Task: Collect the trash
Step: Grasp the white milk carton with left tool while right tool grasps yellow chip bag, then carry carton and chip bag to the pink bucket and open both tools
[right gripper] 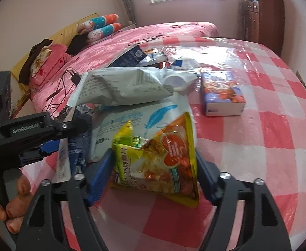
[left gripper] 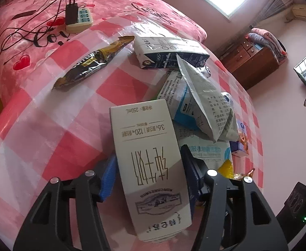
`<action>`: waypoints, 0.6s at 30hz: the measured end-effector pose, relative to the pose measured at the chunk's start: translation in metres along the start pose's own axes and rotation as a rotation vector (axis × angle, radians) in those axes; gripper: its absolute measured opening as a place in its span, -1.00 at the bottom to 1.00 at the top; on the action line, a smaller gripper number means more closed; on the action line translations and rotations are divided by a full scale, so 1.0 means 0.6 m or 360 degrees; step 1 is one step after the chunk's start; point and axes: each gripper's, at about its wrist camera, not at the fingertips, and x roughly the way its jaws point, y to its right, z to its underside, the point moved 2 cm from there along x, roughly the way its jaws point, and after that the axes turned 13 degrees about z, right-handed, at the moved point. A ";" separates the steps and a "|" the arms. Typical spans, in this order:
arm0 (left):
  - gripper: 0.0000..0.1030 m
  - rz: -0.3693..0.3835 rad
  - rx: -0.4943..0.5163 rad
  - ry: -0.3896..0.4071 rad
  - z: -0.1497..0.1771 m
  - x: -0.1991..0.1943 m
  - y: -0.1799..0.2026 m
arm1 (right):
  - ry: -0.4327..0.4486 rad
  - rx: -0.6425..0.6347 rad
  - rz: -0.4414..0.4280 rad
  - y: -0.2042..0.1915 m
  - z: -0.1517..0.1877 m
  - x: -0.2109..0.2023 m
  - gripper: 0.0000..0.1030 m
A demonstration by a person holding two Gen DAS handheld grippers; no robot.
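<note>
My left gripper (left gripper: 148, 167) is shut on a white milk carton (left gripper: 148, 159) and holds it above the checked tablecloth (left gripper: 48, 129). Beyond it lies a heap of trash: a dark milk carton (left gripper: 169, 52), a grey foil bag (left gripper: 203, 96), a white and blue detergent pouch (left gripper: 205, 148) and a black and gold coffee sachet (left gripper: 90, 62). My right gripper (right gripper: 155, 167) is shut on a yellow snack bag (right gripper: 161, 159). In the right wrist view the grey foil bag (right gripper: 123, 87) and the detergent pouch (right gripper: 119, 123) lie behind it. The left gripper's body (right gripper: 27, 133) shows at the left.
A small purple box (right gripper: 224, 94) stands on the cloth (right gripper: 268, 146) to the right of the heap. A power strip (left gripper: 79, 18) with black cables lies on the pink bed (left gripper: 27, 10). A wooden dresser (left gripper: 253, 62) stands by the far wall.
</note>
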 end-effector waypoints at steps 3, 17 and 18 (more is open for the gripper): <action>0.11 0.0011 -0.0011 0.0017 0.004 -0.008 -0.005 | -0.0008 0.0011 -0.0001 0.007 0.004 -0.003 0.18; 0.08 0.0113 0.0027 0.0074 0.030 -0.066 -0.017 | 0.0007 0.0080 -0.0033 0.025 0.029 -0.044 -0.03; 0.08 0.0125 0.0029 0.0077 0.032 -0.071 -0.018 | 0.0011 0.0082 -0.0037 0.025 0.029 -0.049 -0.03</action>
